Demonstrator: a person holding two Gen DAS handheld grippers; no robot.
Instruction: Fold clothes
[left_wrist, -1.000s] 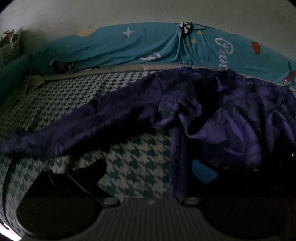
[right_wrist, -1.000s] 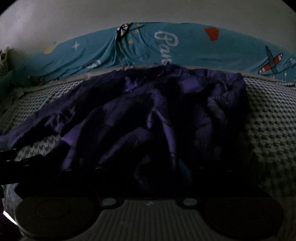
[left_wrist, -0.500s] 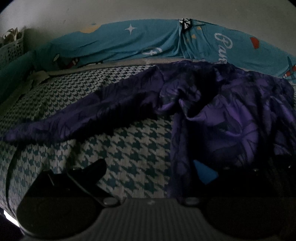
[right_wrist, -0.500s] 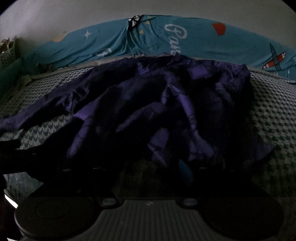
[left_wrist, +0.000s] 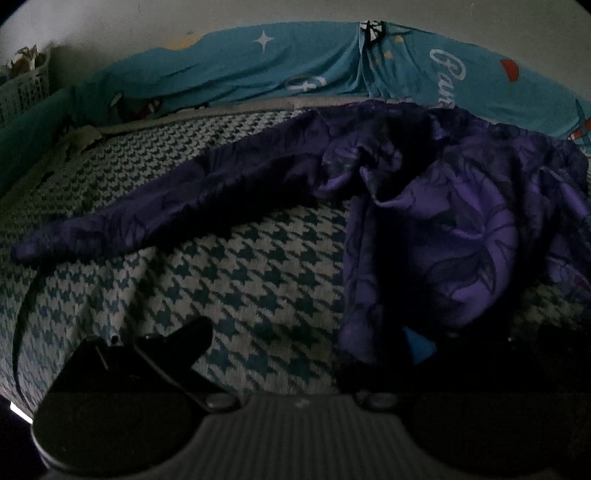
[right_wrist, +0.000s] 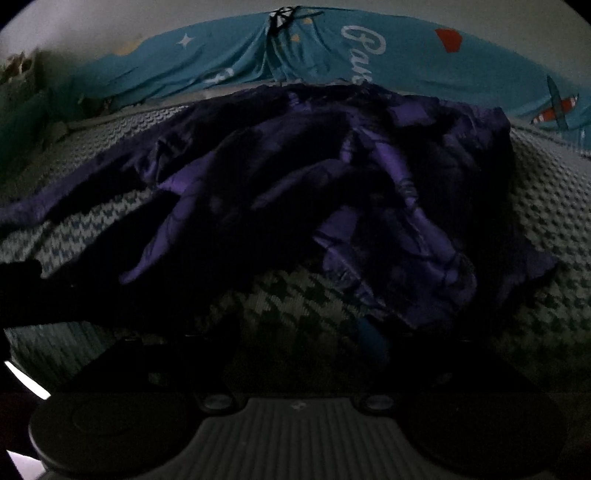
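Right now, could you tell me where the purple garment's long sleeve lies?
In the left wrist view, the sleeve stretches leftward across the houndstooth bedcover.

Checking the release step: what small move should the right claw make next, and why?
Probably draw the right claw back, clear of the hem. Its jaws are opening with only bedcover showing between them, and the purple garment already lies on the bed, its hem beside one finger's blue pad. It is rumpled, so smoothing likely follows.
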